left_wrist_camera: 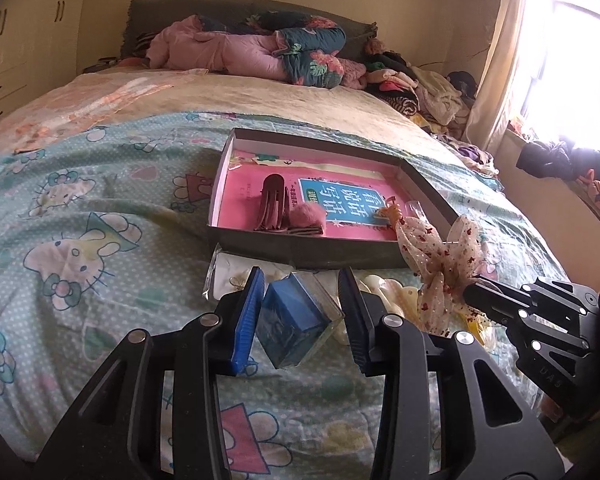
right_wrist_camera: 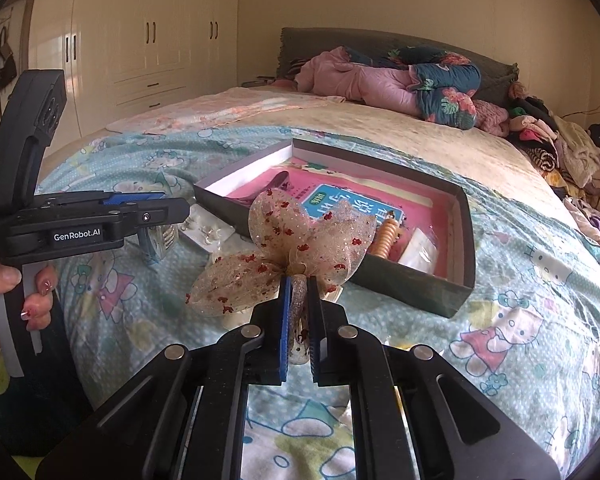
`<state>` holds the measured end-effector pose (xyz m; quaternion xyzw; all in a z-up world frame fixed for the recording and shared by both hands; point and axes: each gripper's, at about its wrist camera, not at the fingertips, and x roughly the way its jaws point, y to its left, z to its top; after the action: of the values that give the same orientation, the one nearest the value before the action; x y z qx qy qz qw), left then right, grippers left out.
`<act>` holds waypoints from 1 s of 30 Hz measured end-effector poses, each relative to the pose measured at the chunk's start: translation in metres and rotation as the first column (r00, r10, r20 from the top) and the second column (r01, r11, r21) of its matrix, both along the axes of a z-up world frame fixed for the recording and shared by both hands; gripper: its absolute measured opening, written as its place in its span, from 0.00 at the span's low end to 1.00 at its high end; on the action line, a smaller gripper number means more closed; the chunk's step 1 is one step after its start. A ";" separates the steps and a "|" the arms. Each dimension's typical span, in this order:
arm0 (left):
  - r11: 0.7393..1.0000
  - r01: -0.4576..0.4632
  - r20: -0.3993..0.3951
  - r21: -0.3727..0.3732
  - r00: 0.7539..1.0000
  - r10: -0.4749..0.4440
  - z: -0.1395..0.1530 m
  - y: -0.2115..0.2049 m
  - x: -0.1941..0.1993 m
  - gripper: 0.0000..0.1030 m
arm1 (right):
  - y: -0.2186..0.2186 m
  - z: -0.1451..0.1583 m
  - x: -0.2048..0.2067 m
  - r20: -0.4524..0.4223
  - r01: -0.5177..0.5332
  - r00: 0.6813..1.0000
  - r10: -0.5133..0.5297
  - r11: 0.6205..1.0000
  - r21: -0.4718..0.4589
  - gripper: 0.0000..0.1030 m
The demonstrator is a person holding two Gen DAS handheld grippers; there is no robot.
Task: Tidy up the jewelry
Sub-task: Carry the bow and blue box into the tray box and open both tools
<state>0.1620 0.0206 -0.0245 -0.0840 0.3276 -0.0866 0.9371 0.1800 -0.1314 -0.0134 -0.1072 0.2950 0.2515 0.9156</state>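
My left gripper (left_wrist_camera: 300,276) is shut on a small clear box with a blue insert (left_wrist_camera: 294,322), held tilted above the bedspread. From the right wrist view the same left gripper (right_wrist_camera: 156,220) shows at the left with the clear box (right_wrist_camera: 162,240) hanging in it. My right gripper (right_wrist_camera: 299,282) is shut on the stem of a sheer bow hair clip with red spots (right_wrist_camera: 288,240). That bow (left_wrist_camera: 444,256) hangs beside the near right corner of a shallow dark tray box (left_wrist_camera: 300,248). The tray holds a brown hair clip (left_wrist_camera: 272,200), a pink pompom (left_wrist_camera: 304,216) and an orange coil tie (right_wrist_camera: 386,236).
A pink book lines the tray (right_wrist_camera: 400,288). On the Hello Kitty bedspread in front of the tray lie a plastic bag of earrings (left_wrist_camera: 228,276) and a cream claw clip (left_wrist_camera: 384,288). Folded quilts and heaped clothes sit at the bed's head; a window is at the right.
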 end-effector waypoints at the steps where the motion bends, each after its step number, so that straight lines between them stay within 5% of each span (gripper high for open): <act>1: 1.000 -0.004 0.003 -0.002 1.000 0.004 0.001 0.001 0.000 0.29 | 0.001 0.000 0.001 0.000 -0.001 1.000 0.001 1.000 0.000 0.07; 30: 0.998 -0.034 0.068 -0.047 0.997 0.037 0.032 0.019 0.042 0.29 | 0.017 0.018 0.045 0.039 0.046 0.998 -0.048 0.998 0.043 0.07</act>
<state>0.2038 0.0393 0.0072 -0.1084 0.2918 -0.0805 0.9469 0.2249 -0.1147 0.0044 -0.0857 0.2737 0.2338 0.9290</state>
